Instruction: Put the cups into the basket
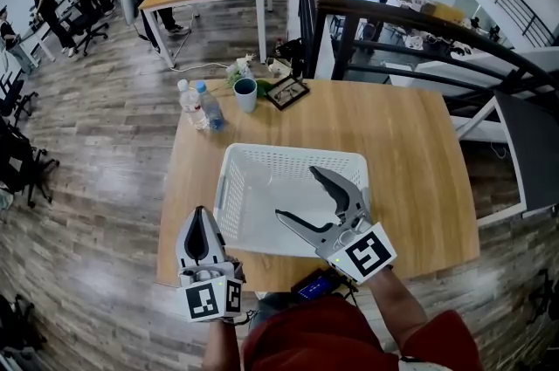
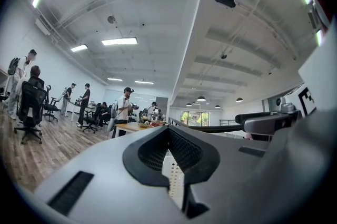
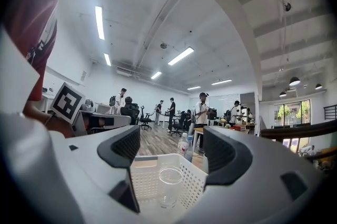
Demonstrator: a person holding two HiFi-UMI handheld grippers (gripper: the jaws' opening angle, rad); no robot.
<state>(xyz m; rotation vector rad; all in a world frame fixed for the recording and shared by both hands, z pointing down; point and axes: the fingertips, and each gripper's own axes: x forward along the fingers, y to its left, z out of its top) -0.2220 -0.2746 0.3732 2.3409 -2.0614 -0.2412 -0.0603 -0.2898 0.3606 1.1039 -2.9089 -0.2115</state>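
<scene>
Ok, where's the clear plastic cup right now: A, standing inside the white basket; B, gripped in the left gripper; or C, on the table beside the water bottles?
A: the right gripper view shows the clear cup standing upright inside the white basket, with the right gripper open and its jaws wide apart, not touching the cup.

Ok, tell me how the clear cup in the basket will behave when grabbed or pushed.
The clear cup looks thin-walled and empty, so probably very light and apt to buckle under a hard squeeze. It stands upright, tall and narrow, in the basket, so a nudge would likely tip it. Its smooth sides may be slippery.
</scene>
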